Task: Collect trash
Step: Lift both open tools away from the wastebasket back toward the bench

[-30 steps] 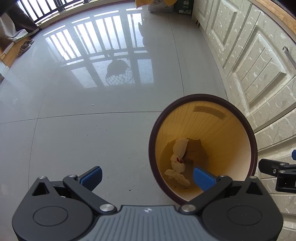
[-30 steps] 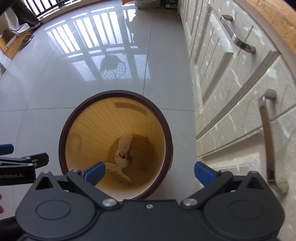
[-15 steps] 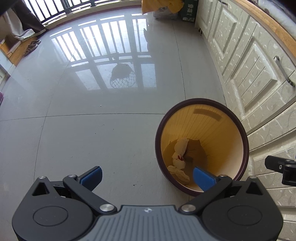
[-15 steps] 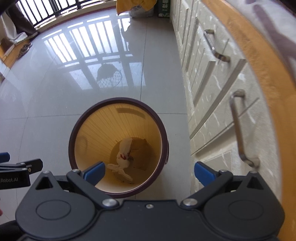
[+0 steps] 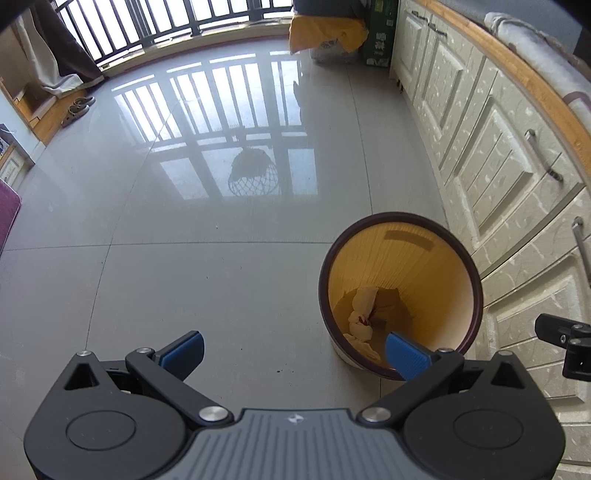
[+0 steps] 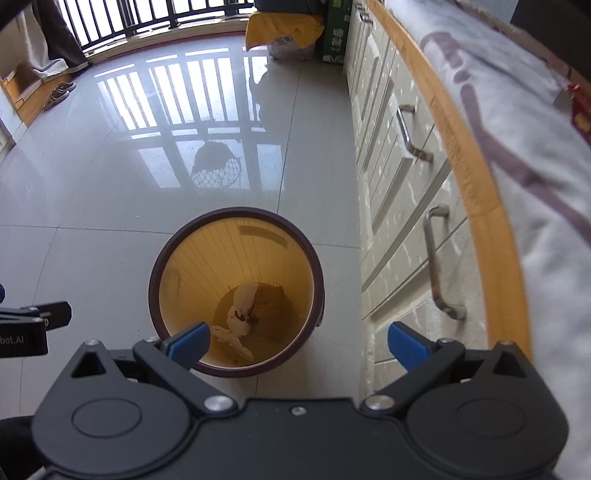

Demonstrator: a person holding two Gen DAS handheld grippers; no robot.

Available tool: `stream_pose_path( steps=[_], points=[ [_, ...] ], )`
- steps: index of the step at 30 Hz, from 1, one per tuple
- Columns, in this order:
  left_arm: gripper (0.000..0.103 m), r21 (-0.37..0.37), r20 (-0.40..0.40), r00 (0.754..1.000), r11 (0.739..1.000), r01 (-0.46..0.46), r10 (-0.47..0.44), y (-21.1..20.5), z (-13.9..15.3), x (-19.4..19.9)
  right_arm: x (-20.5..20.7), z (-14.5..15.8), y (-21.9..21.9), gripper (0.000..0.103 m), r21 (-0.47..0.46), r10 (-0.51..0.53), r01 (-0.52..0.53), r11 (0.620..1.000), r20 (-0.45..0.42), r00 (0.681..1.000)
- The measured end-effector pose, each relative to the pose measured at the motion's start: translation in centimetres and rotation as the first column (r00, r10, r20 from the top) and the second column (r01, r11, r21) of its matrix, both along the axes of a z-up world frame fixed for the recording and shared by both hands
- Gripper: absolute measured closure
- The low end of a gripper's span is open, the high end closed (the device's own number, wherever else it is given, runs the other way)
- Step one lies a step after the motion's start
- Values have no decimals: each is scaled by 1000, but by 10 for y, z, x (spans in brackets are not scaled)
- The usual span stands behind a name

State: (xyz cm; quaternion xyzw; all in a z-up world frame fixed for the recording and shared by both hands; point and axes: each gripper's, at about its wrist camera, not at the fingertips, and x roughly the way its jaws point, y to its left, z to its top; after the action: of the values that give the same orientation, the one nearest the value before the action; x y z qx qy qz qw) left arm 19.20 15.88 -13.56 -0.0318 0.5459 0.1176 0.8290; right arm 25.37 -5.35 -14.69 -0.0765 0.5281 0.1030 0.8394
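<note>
A round trash bin (image 5: 458, 254) with a dark maroon rim and yellow ribbed inside stands on the grey floor by the cabinets; it also shows in the right wrist view (image 6: 236, 229). Crumpled white tissue with red spots (image 5: 364, 317) lies at its bottom, also seen in the right wrist view (image 6: 240, 314). My left gripper (image 5: 293, 352) is open and empty, above the floor just left of the bin. My right gripper (image 6: 299, 341) is open and empty, high above the bin's near right edge.
Cream cabinets with metal handles (image 6: 410, 136) run along the right under a wooden counter edge (image 6: 472, 177) with a white cloth (image 6: 524, 122). A yellow-draped box (image 5: 327, 33) and a green carton (image 5: 380, 35) stand at the far wall. Balcony railing (image 5: 147, 22) at the back; shoes (image 5: 75, 107) far left.
Both grippers have risen and pulled back from the bin, which now looks smaller and farther below. More of the room and counter came into view. Both stay open.
</note>
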Motion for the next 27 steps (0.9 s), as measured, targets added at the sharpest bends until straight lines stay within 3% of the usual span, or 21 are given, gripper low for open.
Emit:
stream_pose_path(
  steps=[15,23,27],
  points=[
    [0,31,135,991,1000,2,-6,-13,53,-39,-49,64,-6,0,-19,44,-41,999,169,985],
    [0,21,236,972,1000,16,-20,-28,85,-58,-70,91,-19,0,-18,18,-14,1000,289,957],
    [0,59,297,954,998,24,-41,-41,100,-65,-80,107,-32,0,-6,-17,20,1000,358,933]
  ],
)
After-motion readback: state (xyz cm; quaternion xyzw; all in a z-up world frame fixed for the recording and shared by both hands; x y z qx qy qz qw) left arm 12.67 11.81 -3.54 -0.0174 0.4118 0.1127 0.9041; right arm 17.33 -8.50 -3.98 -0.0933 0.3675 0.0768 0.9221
